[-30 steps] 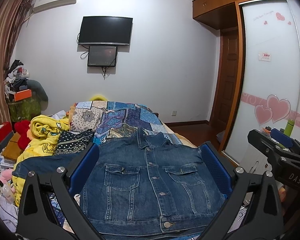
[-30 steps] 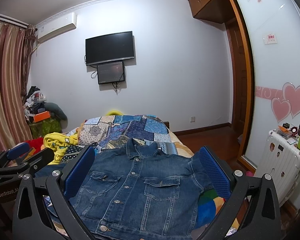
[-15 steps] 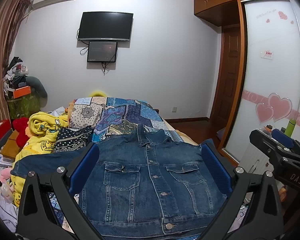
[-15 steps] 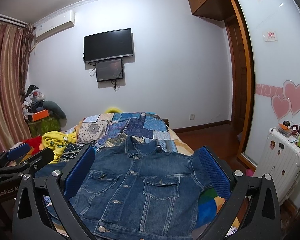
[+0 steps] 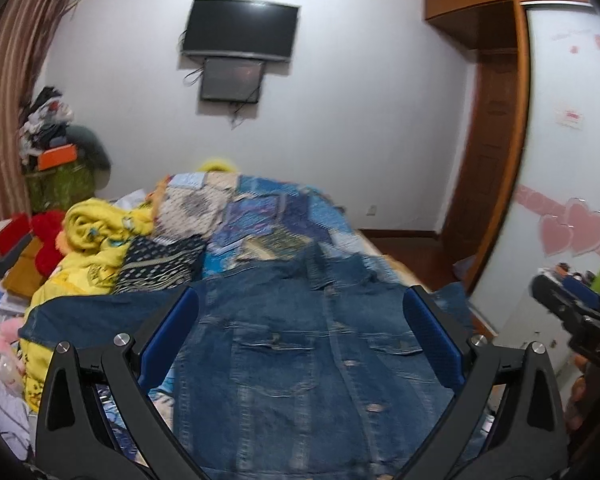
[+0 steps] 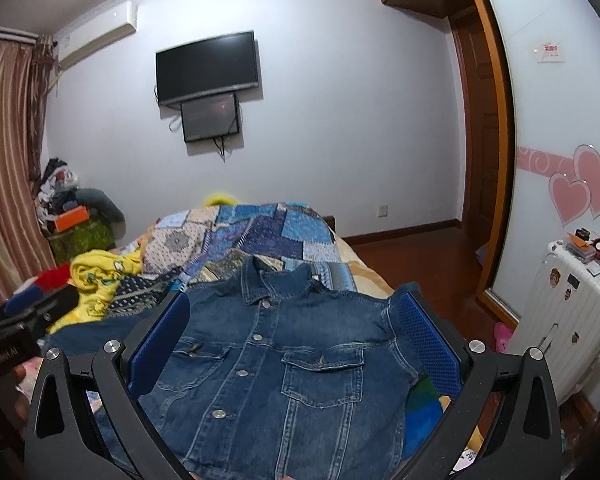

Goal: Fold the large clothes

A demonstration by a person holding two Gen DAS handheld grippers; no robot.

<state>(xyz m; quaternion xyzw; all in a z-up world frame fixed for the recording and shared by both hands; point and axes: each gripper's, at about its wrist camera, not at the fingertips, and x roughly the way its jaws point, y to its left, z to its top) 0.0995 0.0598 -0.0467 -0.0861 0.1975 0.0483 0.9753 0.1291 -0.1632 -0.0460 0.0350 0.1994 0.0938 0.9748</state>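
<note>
Hovering with jaws spread wide, both the left gripper [image 5: 300,320] and right gripper [image 6: 294,322] risk bunching the denim jacket [image 6: 276,364] filling the frame's lower centre if pinched unevenly

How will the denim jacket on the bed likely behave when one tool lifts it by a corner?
The denim jacket lies flat, buttoned, so it will probably drape rather than hold shape. Thick seams and pockets suggest it is fairly heavy, so a corner may sag. The left tool and right tool are both open above it.
</note>
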